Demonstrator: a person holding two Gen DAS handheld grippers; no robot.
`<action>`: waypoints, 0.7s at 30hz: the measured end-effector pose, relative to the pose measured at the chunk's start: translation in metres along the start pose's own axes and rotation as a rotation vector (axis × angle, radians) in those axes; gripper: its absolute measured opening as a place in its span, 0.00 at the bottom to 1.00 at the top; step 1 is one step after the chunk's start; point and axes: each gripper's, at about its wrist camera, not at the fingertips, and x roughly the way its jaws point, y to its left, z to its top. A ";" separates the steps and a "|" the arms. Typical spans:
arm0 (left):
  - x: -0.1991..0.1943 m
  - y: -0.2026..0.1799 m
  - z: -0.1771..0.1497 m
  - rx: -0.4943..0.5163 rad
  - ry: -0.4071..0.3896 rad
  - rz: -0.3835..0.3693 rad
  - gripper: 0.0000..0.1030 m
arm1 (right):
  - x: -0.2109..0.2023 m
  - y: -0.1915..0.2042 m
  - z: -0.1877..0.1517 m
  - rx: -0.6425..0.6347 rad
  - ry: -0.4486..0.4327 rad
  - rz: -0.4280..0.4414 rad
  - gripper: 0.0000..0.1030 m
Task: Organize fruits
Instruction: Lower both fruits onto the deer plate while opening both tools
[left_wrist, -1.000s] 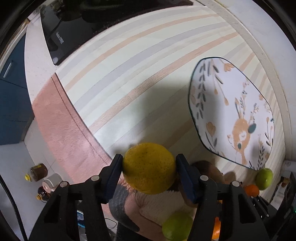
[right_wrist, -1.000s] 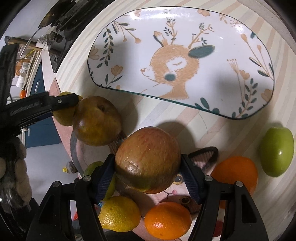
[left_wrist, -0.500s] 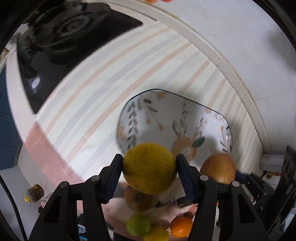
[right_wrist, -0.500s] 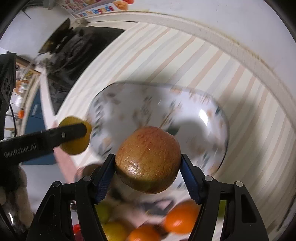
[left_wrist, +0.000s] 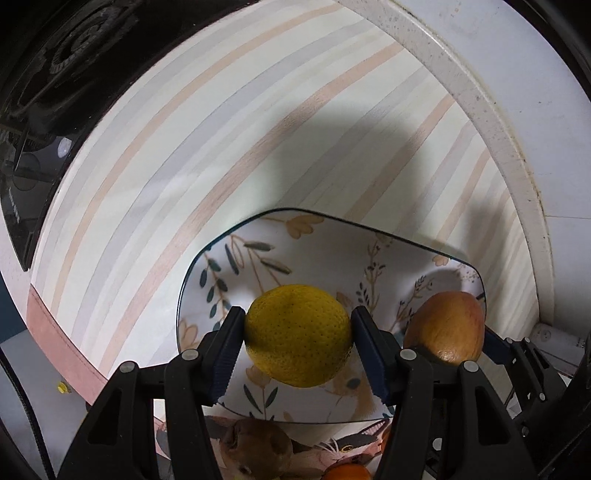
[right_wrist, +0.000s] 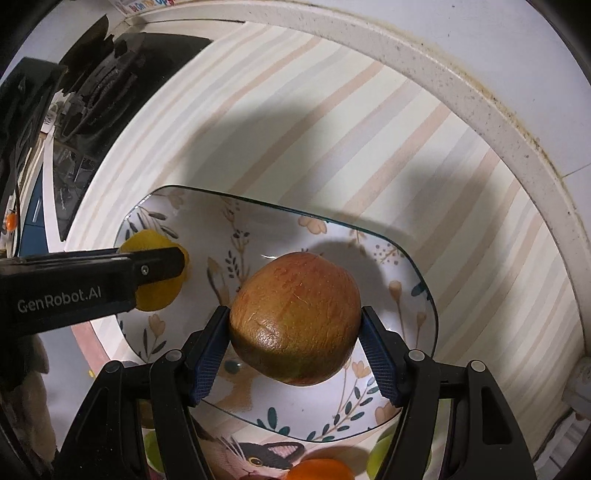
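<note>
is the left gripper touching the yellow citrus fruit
Touching. The left wrist view shows both pads of the left gripper pressed against the sides of the yellow citrus fruit.

I see a counter under a pastel-striped mat (left_wrist: 229, 122); a white deer-patterned ceramic plate (right_wrist: 413, 288) lies on it, a black stove (right_wrist: 110, 77) alongside.

left gripper (left_wrist: 297, 334) with yellow citrus (left_wrist: 297, 334) moved from striped tabletop to above plate (left_wrist: 280, 236), right gripper (right_wrist: 293, 321) with apple (right_wrist: 293, 321) now over plate too
</note>
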 end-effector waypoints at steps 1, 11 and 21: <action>0.003 -0.001 0.003 0.003 0.006 0.003 0.55 | 0.001 -0.002 -0.001 0.004 0.006 -0.001 0.70; 0.001 -0.006 0.010 0.021 -0.025 0.030 0.75 | 0.003 -0.027 -0.005 0.089 0.068 0.039 0.71; -0.015 0.007 -0.023 0.043 -0.077 0.104 0.87 | -0.035 -0.037 -0.034 0.105 0.027 -0.032 0.89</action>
